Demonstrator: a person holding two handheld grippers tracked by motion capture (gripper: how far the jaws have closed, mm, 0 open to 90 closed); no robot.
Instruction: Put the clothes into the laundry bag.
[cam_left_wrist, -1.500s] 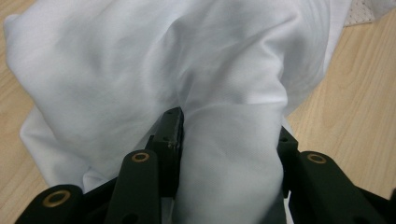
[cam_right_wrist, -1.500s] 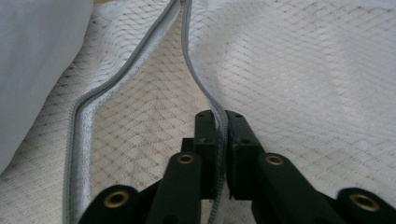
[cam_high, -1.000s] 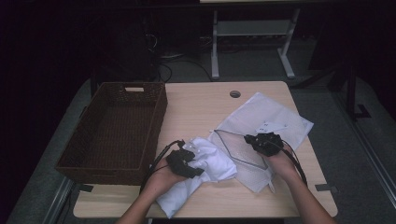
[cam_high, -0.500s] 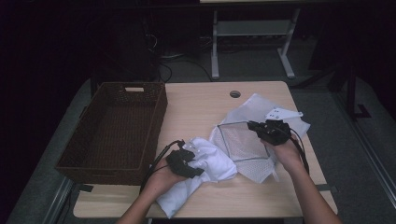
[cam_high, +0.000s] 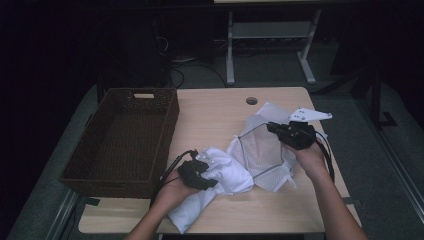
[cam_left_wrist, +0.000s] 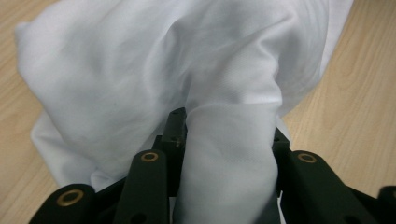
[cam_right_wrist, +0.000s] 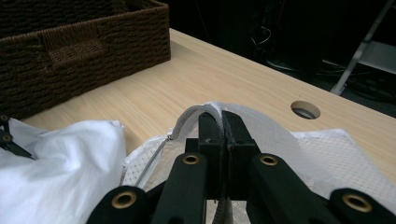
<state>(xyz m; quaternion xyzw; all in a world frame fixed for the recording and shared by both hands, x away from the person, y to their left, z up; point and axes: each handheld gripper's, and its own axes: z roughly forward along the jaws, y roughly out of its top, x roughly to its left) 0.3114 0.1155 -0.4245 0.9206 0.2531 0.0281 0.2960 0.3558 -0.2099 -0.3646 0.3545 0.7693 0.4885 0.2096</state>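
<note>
Lifting the mesh bag (cam_high: 262, 150) rim higher than before, the right gripper (cam_high: 272, 127) pinches it, opening its mouth, while the left gripper (cam_high: 212, 182) clamps the white cloth (cam_left_wrist: 154, 70) between its jaws

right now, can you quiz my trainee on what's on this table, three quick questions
1. True or false: the wicker basket sits on the person's left side of the table.
2. What is the left gripper shut on?
A. a white cloth
B. the basket rim
C. nothing
3. Fill in: the right gripper pinches the edge of a white ____ bag.

Key
1. True. The basket stands at the left of the high view.
2. A. The white cloth is bunched between its jaws.
3. Mesh. The mesh bag is lifted by its rim beside the cloth.
</note>
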